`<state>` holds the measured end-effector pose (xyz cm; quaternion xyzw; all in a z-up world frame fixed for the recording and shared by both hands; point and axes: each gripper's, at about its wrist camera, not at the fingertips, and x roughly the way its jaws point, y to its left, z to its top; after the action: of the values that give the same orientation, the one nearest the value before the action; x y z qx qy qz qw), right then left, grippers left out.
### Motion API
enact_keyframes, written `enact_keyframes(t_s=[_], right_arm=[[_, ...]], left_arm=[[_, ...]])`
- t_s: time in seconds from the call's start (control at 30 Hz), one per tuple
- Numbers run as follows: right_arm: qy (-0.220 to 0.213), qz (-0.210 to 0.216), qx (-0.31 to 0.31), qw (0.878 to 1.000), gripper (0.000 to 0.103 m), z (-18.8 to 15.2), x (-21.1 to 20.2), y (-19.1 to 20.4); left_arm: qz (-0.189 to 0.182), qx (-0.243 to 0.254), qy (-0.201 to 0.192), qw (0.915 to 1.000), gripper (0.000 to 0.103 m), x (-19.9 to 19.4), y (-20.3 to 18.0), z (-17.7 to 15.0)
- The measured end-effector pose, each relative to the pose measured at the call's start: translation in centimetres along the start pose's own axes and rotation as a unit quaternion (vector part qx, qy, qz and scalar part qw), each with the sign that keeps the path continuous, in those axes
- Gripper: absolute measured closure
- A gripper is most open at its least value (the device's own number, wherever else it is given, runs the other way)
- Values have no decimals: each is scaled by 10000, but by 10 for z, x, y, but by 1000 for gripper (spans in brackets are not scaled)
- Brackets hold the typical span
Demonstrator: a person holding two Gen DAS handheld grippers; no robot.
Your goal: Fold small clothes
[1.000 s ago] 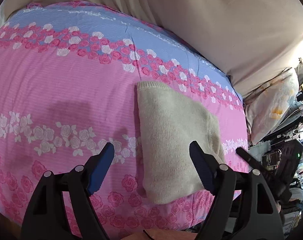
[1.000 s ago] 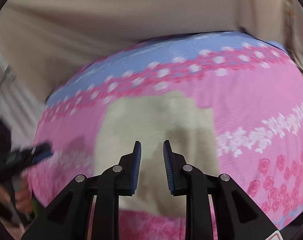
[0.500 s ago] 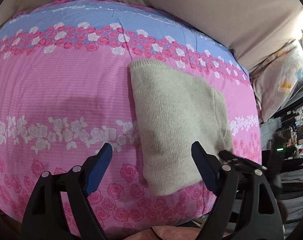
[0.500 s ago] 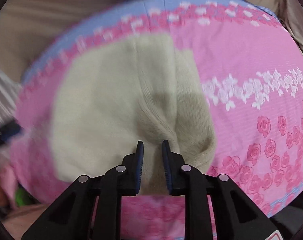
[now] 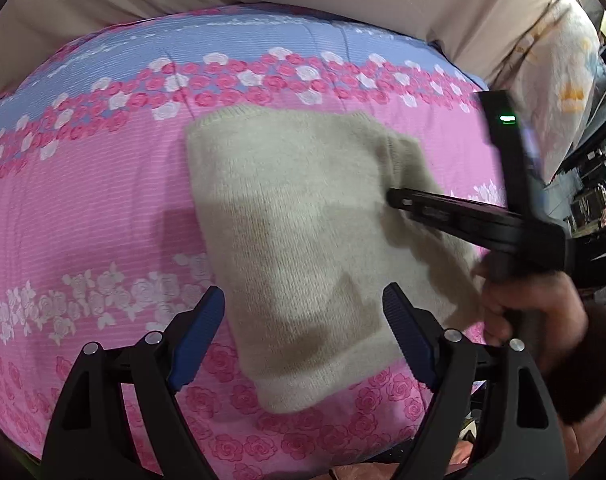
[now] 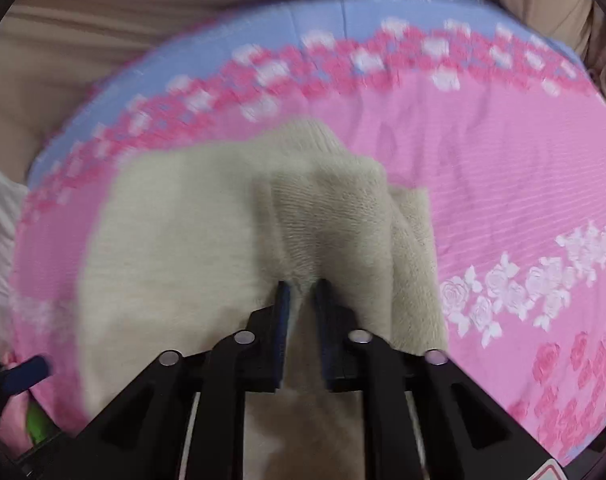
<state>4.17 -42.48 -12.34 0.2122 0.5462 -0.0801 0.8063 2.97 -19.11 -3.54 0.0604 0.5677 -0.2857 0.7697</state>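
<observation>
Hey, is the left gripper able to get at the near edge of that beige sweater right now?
Probably yes. The left gripper is open and hangs right over the beige sweater, with nothing between. The right gripper pinches its other side, well apart.

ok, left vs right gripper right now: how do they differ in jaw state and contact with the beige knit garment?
The left gripper has its jaws wide apart and empty, hovering over the beige knit garment; the right gripper has its jaws closed on a pinched ridge of that knit. The left one sits at the garment's near end, the right one comes in from its side. Both are black with blue pads, over the pink floral bedsheet.
</observation>
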Motion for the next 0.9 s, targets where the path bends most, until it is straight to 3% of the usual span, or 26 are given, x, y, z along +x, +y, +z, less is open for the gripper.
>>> enact_keyframes(t_s=[0.07,0.1,0.17,0.2,0.3,0.4,0.47,0.5,0.53,0.6,0.67,0.77,0.83,0.9], right_arm=[[62,246,382,9989,94,2,-18,-8],[-117,267,418,9987,86,0,-34,-10],[-507,81,268,9983,53,-11,-60,-15],[-676,-139,174,9975,31,-21,-71,-21],[-483,-235,135,9985,23,-38,-69,-39],[106,193,614,9979,22,-56,-34,-62],[400,841,1198,9884,23,-67,-10,-72],[457,1098,1440,9824,32,-71,-4,-74],[398,1314,1612,9773,49,-71,-3,-74],[302,1285,1549,9791,61,-67,-13,-67],[58,1461,1481,9781,67,-63,-36,-60],[-343,1469,1401,9786,69,-64,-70,-56],[-354,1254,1325,9826,60,-66,-67,-59],[-99,883,1352,9868,52,-67,-45,-68]], left_arm=[[48,109,55,9999,24,7,-7,0],[8,96,56,9999,23,9,-7,1],[-272,-185,3,9995,19,11,1,0],[-456,-444,-25,9980,19,13,9,0],[-697,-1511,96,9860,18,30,48,-3],[-1005,-2345,326,9664,17,56,84,-10],[-1433,-2436,464,9581,17,70,88,-11],[-1599,-2401,515,9561,20,76,87,-11],[-1702,-2299,591,9564,24,83,85,-9],[-1840,-2115,651,9577,55,84,83,0],[-2006,-2025,625,9565,62,71,83,8],[-2297,-1633,310,9590,60,35,75,18],[-2338,-1539,330,9595,47,33,69,18],[-2060,-1515,453,9657,35,51,68,12]])
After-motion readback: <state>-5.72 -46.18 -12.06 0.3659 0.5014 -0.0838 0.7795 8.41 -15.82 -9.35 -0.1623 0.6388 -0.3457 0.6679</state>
